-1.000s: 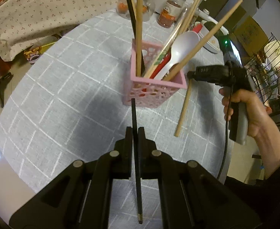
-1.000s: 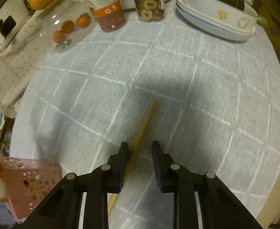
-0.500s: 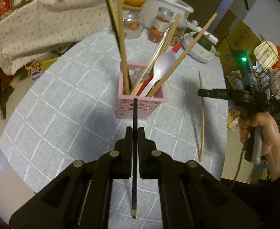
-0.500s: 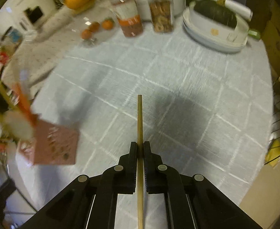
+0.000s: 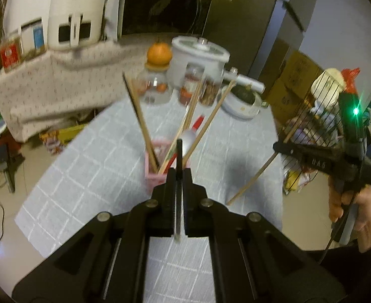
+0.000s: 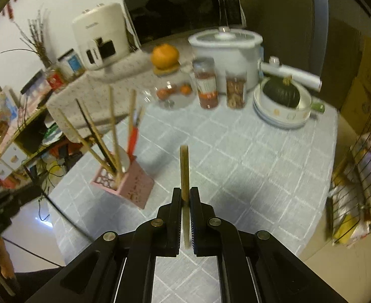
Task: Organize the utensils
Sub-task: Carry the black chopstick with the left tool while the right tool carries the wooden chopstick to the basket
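Note:
A pink utensil basket (image 5: 157, 174) stands on the grey checked tablecloth, holding several wooden chopsticks (image 5: 141, 123), a black one and a white spoon (image 5: 189, 137). It also shows in the right wrist view (image 6: 130, 184). My left gripper (image 5: 178, 176) is shut on a black chopstick (image 5: 178, 149), raised above the table in front of the basket. My right gripper (image 6: 185, 197) is shut on a wooden chopstick (image 6: 184, 169), lifted off the table to the right of the basket; it also shows in the left wrist view (image 5: 276, 147) with the stick (image 5: 253, 179).
At the table's far edge stand glass jars (image 6: 205, 83), an orange (image 6: 165, 55), a white pot (image 6: 226, 45) and a dish with a green squash (image 6: 281, 96). A wire rack (image 6: 360, 176) stands off the table's right side.
Both grippers rose higher above the table and tilted up, each still holding its chopstick. The right gripper closed on the wooden chopstick and lifted it off the cloth.

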